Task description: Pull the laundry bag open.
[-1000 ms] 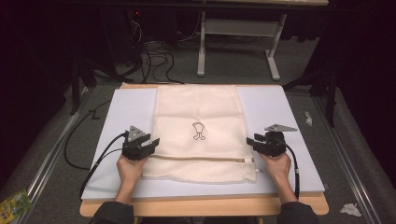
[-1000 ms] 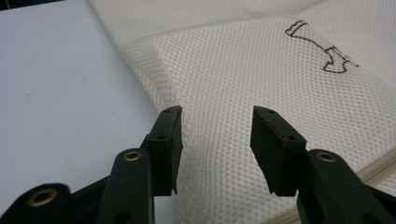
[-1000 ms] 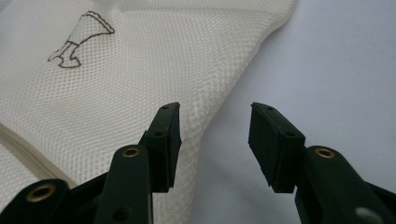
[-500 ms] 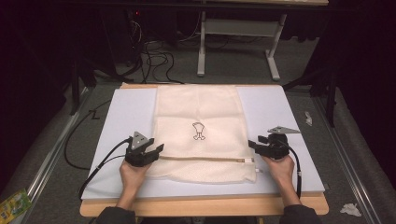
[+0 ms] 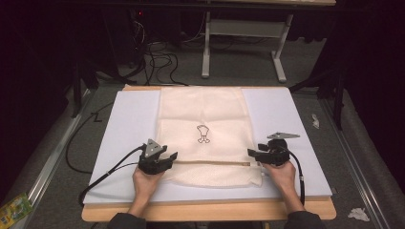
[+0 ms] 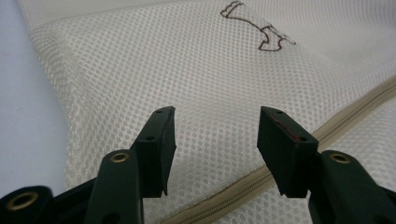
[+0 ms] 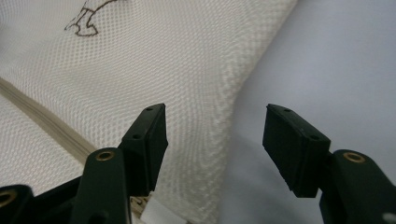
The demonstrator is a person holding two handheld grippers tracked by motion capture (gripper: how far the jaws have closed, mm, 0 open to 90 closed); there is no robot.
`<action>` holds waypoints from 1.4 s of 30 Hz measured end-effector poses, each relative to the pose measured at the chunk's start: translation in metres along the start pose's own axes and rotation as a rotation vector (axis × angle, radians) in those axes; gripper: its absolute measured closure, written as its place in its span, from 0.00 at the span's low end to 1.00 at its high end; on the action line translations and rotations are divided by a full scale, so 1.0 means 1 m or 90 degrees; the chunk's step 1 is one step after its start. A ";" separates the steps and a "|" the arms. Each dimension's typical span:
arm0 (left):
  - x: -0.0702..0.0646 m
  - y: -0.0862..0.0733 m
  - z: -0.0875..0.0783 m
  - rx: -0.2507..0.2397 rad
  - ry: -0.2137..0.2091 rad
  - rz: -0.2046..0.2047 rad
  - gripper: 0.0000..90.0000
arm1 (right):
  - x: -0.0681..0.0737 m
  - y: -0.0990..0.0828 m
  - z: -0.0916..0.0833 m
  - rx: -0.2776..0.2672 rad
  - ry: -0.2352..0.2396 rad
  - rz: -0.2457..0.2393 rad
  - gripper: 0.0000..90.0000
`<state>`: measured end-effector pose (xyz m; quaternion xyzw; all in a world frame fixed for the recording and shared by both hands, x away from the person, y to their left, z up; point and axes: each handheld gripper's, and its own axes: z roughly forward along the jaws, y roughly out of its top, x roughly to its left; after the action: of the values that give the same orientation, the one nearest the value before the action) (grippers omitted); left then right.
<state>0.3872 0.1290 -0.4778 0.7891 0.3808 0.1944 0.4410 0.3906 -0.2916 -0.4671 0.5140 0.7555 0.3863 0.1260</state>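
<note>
Wooden-edged table (image 5: 205, 215) carries a pale lavender flat foam board (image 5: 129, 124); on the board's middle lies a cream mesh laundry bag (image 5: 203, 112), flat, with a beige zipper (image 5: 210, 162) running across it near its front end and a small dark embroidered emblem (image 5: 203, 134) at its centre. Left gripper (image 5: 168, 158) sits at the bag's left edge by the zipper, jaws spread, just been opening, mesh below, nothing pinched. Right gripper (image 5: 252, 153) is at the bag's right edge, jaws spread over the bag's hem, just been opening, gripping nothing.
</note>
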 end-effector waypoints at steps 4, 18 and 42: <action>-0.001 0.001 0.002 -0.005 -0.007 -0.007 0.52 | 0.006 0.003 0.008 0.017 0.003 -0.001 0.43; -0.001 0.000 0.013 0.046 -0.007 -0.012 0.52 | 0.019 0.005 0.013 0.074 0.010 -0.012 0.39; -0.001 0.001 0.016 0.067 -0.010 -0.013 0.52 | 0.040 0.010 0.022 0.091 -0.040 -0.130 0.94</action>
<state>0.3977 0.1192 -0.4852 0.8089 0.3949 0.1635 0.4038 0.3928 -0.2450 -0.4664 0.4536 0.8253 0.3004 0.1511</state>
